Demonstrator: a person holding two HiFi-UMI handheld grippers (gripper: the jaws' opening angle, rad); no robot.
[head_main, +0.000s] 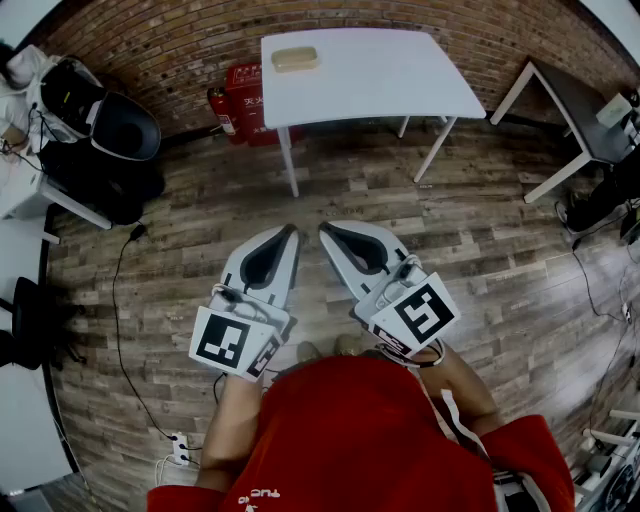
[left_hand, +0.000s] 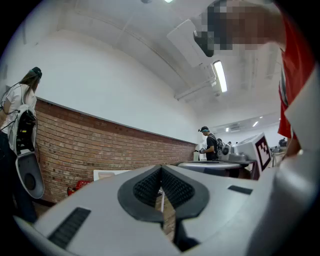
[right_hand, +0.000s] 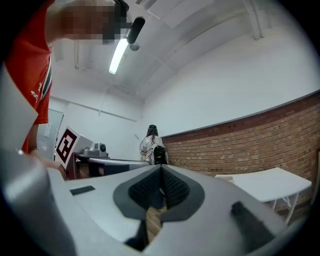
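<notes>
**Operator:** Head view?

**Inspector:** Your left gripper (head_main: 292, 231) and right gripper (head_main: 324, 231) hang side by side over the floor (head_main: 480, 240). Their tips are near each other and touch nothing. The block (head_main: 294, 59) lies at the left end of the table (head_main: 400, 80), close to its far edge and well apart from both grippers. An extinguisher (head_main: 216, 108) and a red box (head_main: 247, 95) stand under that end. 1 cable (head_main: 117, 300) crosses the boards on your left to a power strip (head_main: 180, 446). A grey desk (head_main: 570, 110) stands at the right.

**Operator:** Left gripper view?

**Inspector:** The pads (left_hand: 148, 187) are pressed together at the tips with nothing between them. Only floor shows through the gap below. Beyond is a brick wall (left_hand: 100, 145), with 1 person (left_hand: 20, 110) close on the left and another far off.

**Operator:** Right gripper view?

**Inspector:** It is the same here: pads (right_hand: 145, 189) closed on each other, empty. The table shows at the right, and 1 person stands by the wall.

**Operator:** Hazards?

**Inspector:** In my judgement there are 3. The cable could snag your foot if you step left. The block could be nudged over the edge by closed jaws. The table leg (head_main: 288, 160) and the extinguisher narrow the approach at that end.
</notes>
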